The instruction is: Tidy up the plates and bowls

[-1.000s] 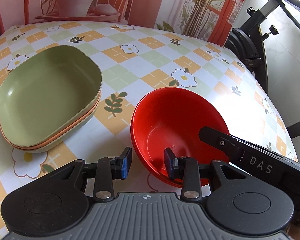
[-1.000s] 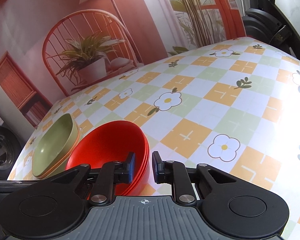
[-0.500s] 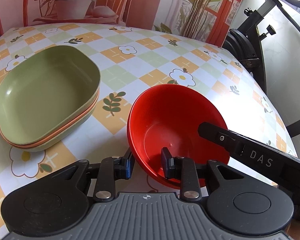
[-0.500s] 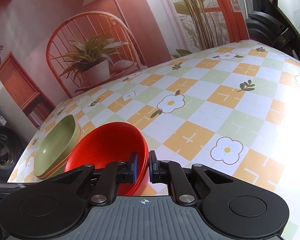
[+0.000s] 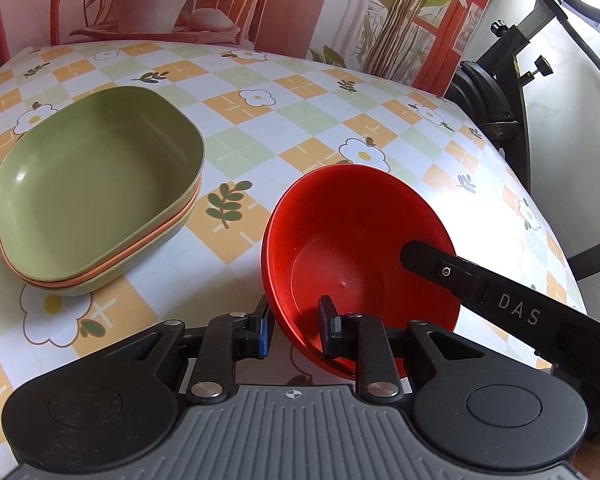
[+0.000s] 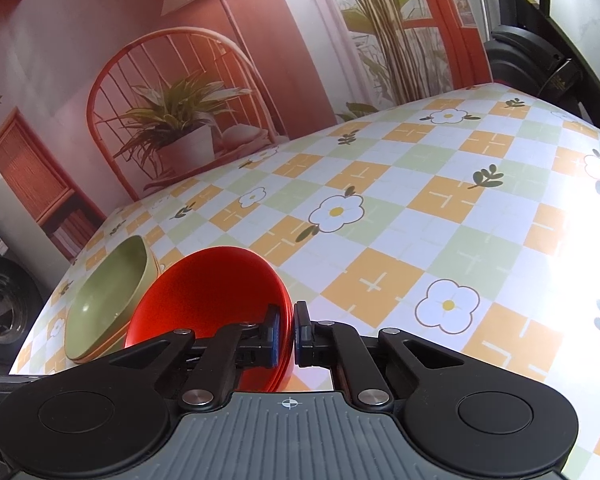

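A stack of red bowls (image 5: pixel 360 240) sits tilted on the flowered tablecloth (image 5: pixel 300 128), near the front. My left gripper (image 5: pixel 294 330) straddles its near rim, one finger outside and one inside, shut on the wall. My right gripper (image 6: pixel 286 332) is shut on the opposite rim of the red bowls (image 6: pixel 204 300); its black finger (image 5: pixel 432 260) reaches into the bowl from the right in the left wrist view. A stack of green plates (image 5: pixel 96 188) with an orange rim showing between them rests to the left, apart from the bowls. The same green plates (image 6: pixel 108 300) lie beyond the bowls in the right wrist view.
A black exercise bike (image 5: pixel 512 92) stands past the table's right edge. Behind the table hangs a printed backdrop with a chair and potted plant (image 6: pixel 180 136). A tyre (image 6: pixel 0 312) shows off the table's left end. Bare cloth (image 6: pixel 440 220) stretches far right.
My left gripper's fingers have closed in on the near rim of the red bowls. The right gripper's fingers have narrowed onto the far rim. The bowls now tip more toward the left wrist camera.
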Demonstrator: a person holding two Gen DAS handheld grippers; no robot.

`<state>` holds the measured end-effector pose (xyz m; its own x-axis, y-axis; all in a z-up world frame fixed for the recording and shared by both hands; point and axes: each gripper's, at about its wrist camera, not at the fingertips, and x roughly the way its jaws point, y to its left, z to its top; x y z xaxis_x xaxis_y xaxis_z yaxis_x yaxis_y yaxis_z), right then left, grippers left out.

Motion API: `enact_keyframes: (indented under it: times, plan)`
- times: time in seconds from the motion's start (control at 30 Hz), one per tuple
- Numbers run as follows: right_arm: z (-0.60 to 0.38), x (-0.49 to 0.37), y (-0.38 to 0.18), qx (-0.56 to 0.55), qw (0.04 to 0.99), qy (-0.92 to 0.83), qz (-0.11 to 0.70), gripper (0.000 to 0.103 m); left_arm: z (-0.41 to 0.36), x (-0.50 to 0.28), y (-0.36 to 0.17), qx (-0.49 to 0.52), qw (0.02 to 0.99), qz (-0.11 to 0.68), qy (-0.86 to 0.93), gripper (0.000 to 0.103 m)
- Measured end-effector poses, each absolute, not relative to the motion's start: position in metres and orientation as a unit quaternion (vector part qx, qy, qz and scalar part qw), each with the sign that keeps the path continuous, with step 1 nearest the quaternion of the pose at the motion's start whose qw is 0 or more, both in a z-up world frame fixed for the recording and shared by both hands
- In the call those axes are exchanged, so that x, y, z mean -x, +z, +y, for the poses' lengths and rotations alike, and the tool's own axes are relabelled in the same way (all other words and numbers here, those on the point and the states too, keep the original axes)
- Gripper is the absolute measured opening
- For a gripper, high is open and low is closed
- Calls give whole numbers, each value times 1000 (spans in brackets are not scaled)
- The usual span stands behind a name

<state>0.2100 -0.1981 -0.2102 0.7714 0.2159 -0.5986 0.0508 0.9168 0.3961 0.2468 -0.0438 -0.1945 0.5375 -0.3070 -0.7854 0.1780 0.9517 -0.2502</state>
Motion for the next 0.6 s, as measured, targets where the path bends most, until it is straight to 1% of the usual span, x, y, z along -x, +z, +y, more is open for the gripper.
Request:
enact_keyframes:
  times: [0.27,0.43,0.6]
  plan:
    - [-191,-212,-195,-191,924,46,328,6,-32,-242,-182,89,883,439,-141,24]
    - [-177,-218,-174,-172,930,52,321,6,-19,-241,-171,104,889,424,-140,24]
    - [-162,-235,-153,-183,927,72,320,6,3,-246,-154,118,894,413,-131,24]
